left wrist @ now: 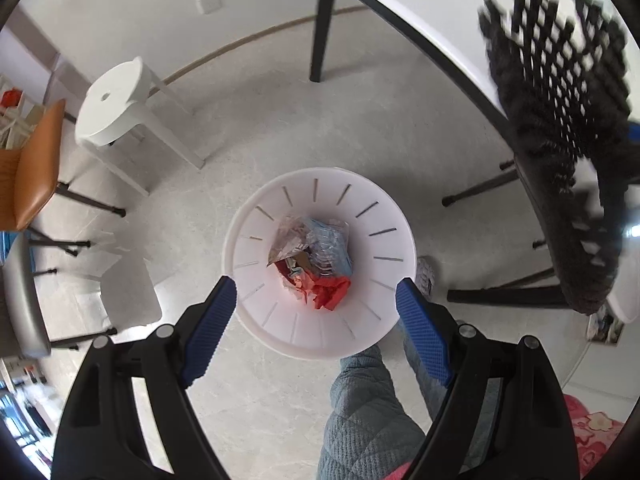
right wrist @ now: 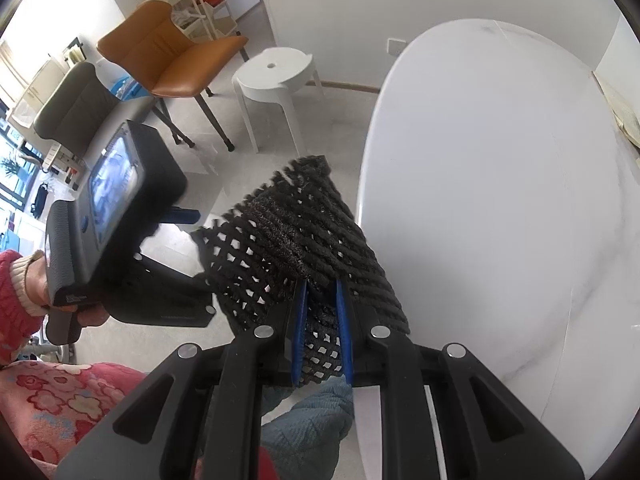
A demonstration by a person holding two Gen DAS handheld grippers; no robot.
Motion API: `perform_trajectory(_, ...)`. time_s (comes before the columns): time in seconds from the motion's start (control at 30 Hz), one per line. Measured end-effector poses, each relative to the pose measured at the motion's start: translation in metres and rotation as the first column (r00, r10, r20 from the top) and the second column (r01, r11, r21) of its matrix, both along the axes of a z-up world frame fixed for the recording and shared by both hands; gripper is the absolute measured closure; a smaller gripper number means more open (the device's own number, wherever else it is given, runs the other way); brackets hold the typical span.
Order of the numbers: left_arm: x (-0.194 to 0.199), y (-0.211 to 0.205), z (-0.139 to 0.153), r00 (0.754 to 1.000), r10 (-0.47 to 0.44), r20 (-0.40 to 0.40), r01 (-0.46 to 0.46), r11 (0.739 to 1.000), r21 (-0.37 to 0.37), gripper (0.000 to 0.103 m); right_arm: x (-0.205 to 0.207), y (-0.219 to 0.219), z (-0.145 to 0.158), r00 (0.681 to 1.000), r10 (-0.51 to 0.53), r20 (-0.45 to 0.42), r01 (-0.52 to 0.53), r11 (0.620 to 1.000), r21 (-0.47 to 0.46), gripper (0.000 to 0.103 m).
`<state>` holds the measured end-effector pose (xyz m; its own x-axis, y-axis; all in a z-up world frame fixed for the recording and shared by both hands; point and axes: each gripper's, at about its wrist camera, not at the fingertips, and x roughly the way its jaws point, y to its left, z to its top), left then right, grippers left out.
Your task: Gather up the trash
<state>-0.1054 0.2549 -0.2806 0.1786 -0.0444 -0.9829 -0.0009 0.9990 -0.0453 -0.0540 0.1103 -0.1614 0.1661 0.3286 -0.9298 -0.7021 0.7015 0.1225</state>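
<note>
A white waste bin point(left wrist: 256, 320) stands on the floor straight below my left gripper point(left wrist: 316, 286). Crumpled trash point(left wrist: 316, 264) lies at its bottom: red paper, clear plastic and blue wrapper. The left gripper hangs open above the bin with nothing between its blue pads. My right gripper point(right wrist: 322, 280) is shut on a black net mat point(right wrist: 296, 232), which hangs off the edge of the white table point(right wrist: 500, 200). The same mat point(left wrist: 560, 120) shows blurred at the upper right of the left wrist view. The left device point(right wrist: 112, 216), held by a hand, is seen in the right wrist view.
A white stool point(left wrist: 116, 104) and an orange chair point(left wrist: 36, 168) stand on the floor to the left of the bin. Black table legs point(left wrist: 322, 28) rise behind and right of it. The person's grey quilted trouser leg point(left wrist: 360, 412) is just beside the bin.
</note>
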Motion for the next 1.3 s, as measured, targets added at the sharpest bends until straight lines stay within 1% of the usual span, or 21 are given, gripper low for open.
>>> perform_trajectory(0.03,-0.006,0.007,0.008,1.0,0.021,0.014,-0.021,1.0,-0.003,0.025,-0.001,0.002,0.0,1.0,0.006,-0.003,-0.006,1.0,0.008,0.087)
perform_trajectory(0.07,-0.01,0.012,0.013,0.999,0.037,0.025,-0.037,0.999,-0.002,0.022,-0.004,0.006,0.001,1.0,0.015,-0.005,-0.015,1.0,0.017,0.087)
perform_trajectory(0.1,-0.019,0.021,0.023,0.997,0.065,0.046,-0.066,0.998,0.007,0.019,-0.009,0.013,0.0,0.999,0.037,-0.01,-0.037,0.999,0.026,0.087)
perform_trajectory(0.17,-0.031,0.033,0.034,0.993,0.095,0.068,-0.097,0.995,0.026,0.015,-0.015,0.028,-0.004,0.997,0.072,-0.018,-0.072,0.997,0.029,0.087)
perform_trajectory(0.2,-0.039,0.041,0.04,0.991,0.115,0.076,-0.118,0.992,0.04,0.015,-0.018,0.036,-0.008,0.996,0.091,-0.025,-0.09,0.996,0.029,0.087)
perform_trajectory(0.3,-0.055,0.057,0.047,0.984,0.157,0.079,-0.163,0.983,0.08,0.015,-0.025,0.064,-0.029,0.988,0.145,-0.049,-0.144,0.989,0.019,0.087)
perform_trajectory(0.37,-0.064,0.067,0.047,0.979,0.191,0.074,-0.198,0.975,0.099,0.015,-0.028,0.085,-0.054,0.984,0.175,-0.042,-0.177,0.983,-0.042,0.086)
perform_trajectory(0.4,-0.066,0.071,0.047,0.977,0.203,0.071,-0.21,0.973,0.1,0.015,-0.027,0.091,-0.064,0.983,0.179,-0.05,-0.182,0.982,-0.058,0.079)
perform_trajectory(0.43,-0.069,0.075,0.046,0.972,0.225,0.067,-0.231,0.968,0.101,0.015,-0.026,0.098,-0.08,0.981,0.18,-0.076,-0.185,0.98,-0.074,0.063)
perform_trajectory(0.47,-0.071,0.079,0.044,0.968,0.244,0.06,-0.249,0.964,0.096,0.015,-0.024,0.103,-0.093,0.98,0.176,-0.098,-0.184,0.979,-0.084,0.053)
perform_trajectory(0.5,-0.072,0.082,0.044,0.965,0.256,0.054,-0.26,0.961,0.093,0.015,-0.023,0.105,-0.101,0.979,0.171,-0.11,-0.181,0.979,-0.09,0.04)
perform_trajectory(0.53,-0.073,0.084,0.043,0.962,0.268,0.049,-0.271,0.958,0.091,0.015,-0.022,0.108,-0.111,0.979,0.164,-0.123,-0.176,0.98,-0.096,0.034)
perform_trajectory(0.57,-0.074,0.085,0.041,0.96,0.277,0.045,-0.28,0.956,0.091,0.015,-0.022,0.109,-0.115,0.978,0.159,-0.131,-0.173,0.98,-0.099,0.032)
perform_trajectory(0.63,-0.074,0.086,0.04,0.957,0.289,0.04,-0.291,0.952,0.091,0.015,-0.023,0.11,-0.117,0.978,0.154,-0.142,-0.169,0.98,-0.104,0.023)
perform_trajectory(0.73,-0.072,0.083,0.04,0.956,0.29,0.032,-0.292,0.953,0.078,0.015,-0.025,0.105,-0.103,0.983,0.143,-0.112,-0.154,0.984,-0.089,0.012)
perform_trajectory(0.87,-0.064,0.075,0.051,0.96,0.276,0.046,-0.278,0.958,0.072,0.015,-0.021,0.096,-0.072,0.991,0.123,-0.054,-0.127,0.99,-0.062,0.01)
perform_trajectory(1.0,-0.056,0.065,0.074,0.965,0.247,0.093,-0.252,0.966,0.055,0.015,-0.016,0.073,-0.022,0.998,0.065,0.014,-0.065,0.998,0.004,0.003)
perform_trajectory(1.07,-0.049,0.058,0.089,0.964,0.235,0.127,-0.243,0.968,0.055,0.015,-0.011,0.059,-0.003,0.999,0.023,0.042,-0.024,0.999,0.027,0.003)
perform_trajectory(1.17,-0.037,0.043,0.112,0.96,0.227,0.163,-0.238,0.97,0.049,0.014,-0.002,0.037,0.02,0.997,-0.046,0.06,0.043,0.998,0.054,0.003)
perform_trajectory(1.3,-0.026,0.026,0.135,0.95,0.253,0.185,-0.261,0.965,0.02,0.012,0.009,0.003,0.043,0.988,-0.128,0.088,0.121,0.99,0.075,0.003)
